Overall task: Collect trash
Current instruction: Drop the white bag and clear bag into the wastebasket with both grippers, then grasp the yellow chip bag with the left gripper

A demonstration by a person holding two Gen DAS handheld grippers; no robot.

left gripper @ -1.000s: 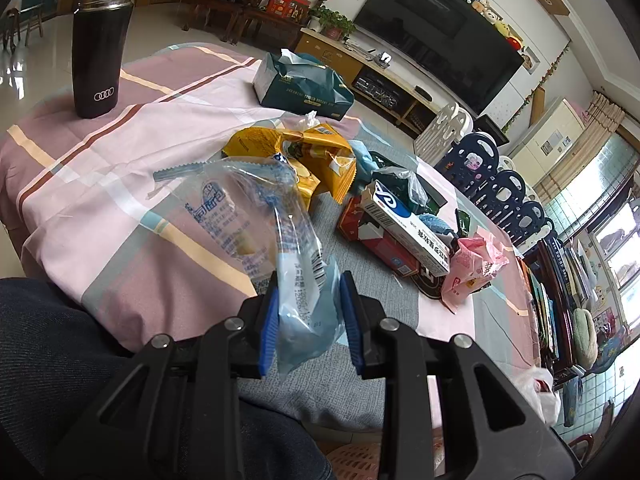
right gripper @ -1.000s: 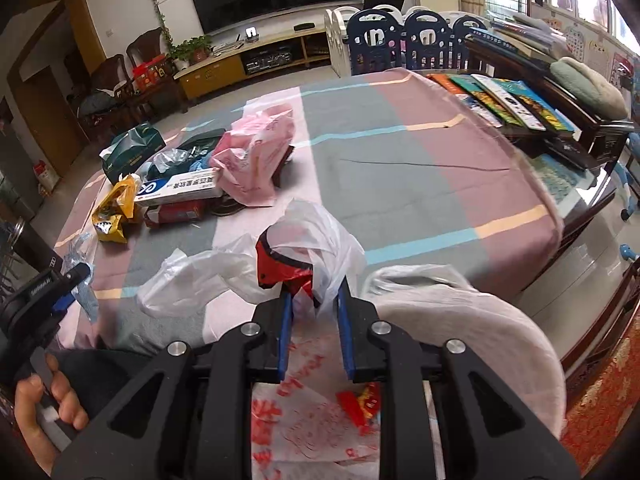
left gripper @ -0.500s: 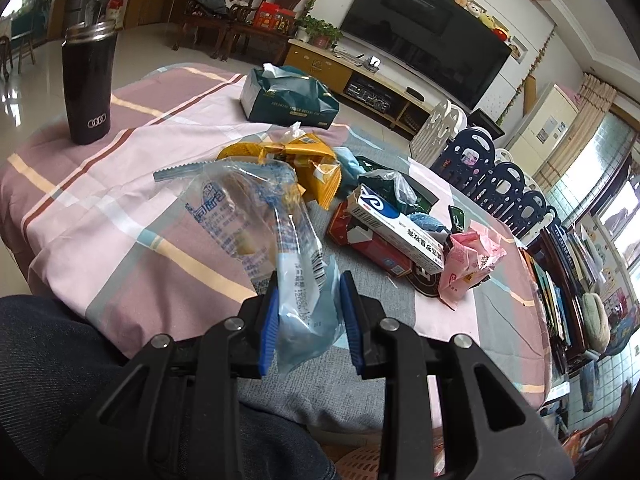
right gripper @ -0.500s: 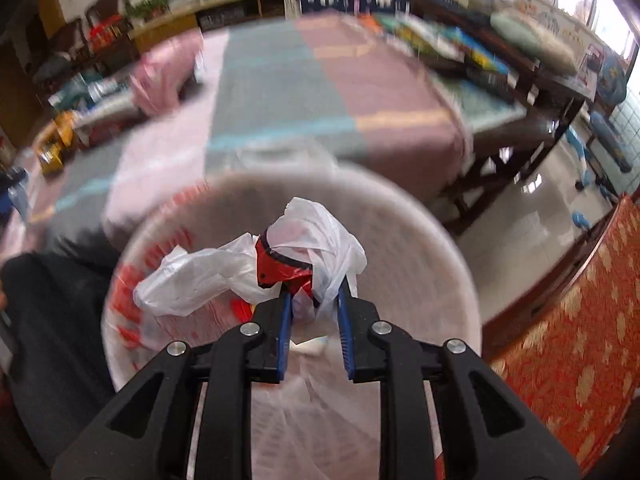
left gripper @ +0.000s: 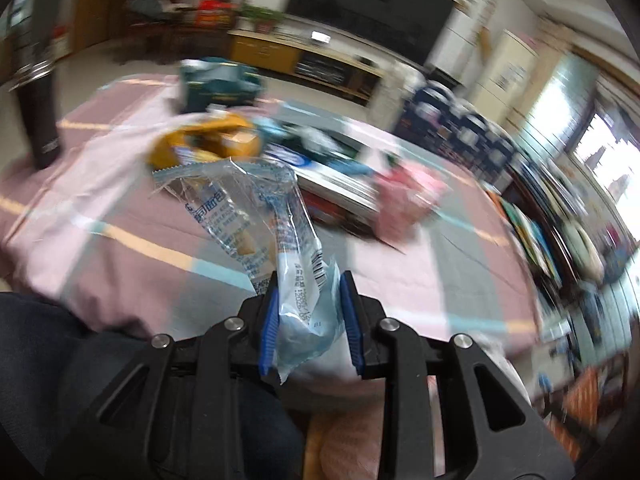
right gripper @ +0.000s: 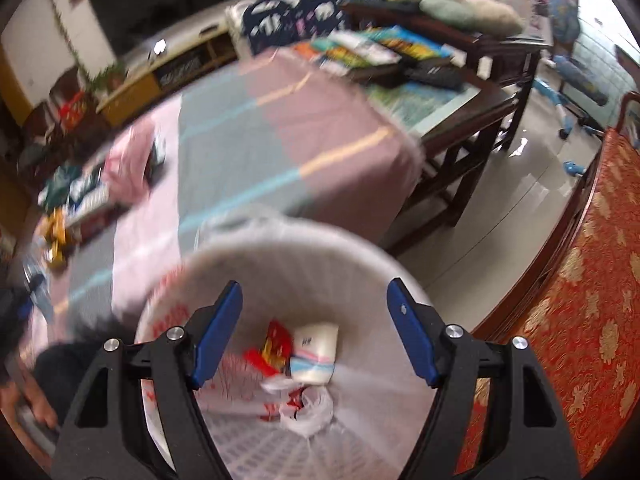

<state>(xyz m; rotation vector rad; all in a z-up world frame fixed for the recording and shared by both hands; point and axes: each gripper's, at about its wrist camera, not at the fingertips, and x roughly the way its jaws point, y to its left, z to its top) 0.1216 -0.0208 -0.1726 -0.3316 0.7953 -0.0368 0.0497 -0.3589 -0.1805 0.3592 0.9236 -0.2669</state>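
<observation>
My left gripper (left gripper: 307, 300) is shut on a clear blue plastic wrapper (left gripper: 256, 216) and holds it above the table's near edge. My right gripper (right gripper: 314, 312) is open and empty above a white waste basket (right gripper: 248, 248). A crumpled white plastic bag (right gripper: 308, 408) lies in the basket with a white carton (right gripper: 314, 354) and red wrappers (right gripper: 272, 350). More trash lies on the table: yellow packets (left gripper: 208, 140), a white and blue box (left gripper: 332, 184), a pink bag (left gripper: 404, 196).
A black tumbler (left gripper: 34, 112) stands at the table's far left and a green tissue pack (left gripper: 216, 86) at the back. Books (right gripper: 368, 50) lie on a dark side table. A red patterned chair (right gripper: 592, 280) stands right of the basket.
My right gripper opened and let the white plastic bag drop into the basket. My left gripper swung to the right with the wrapper still in it.
</observation>
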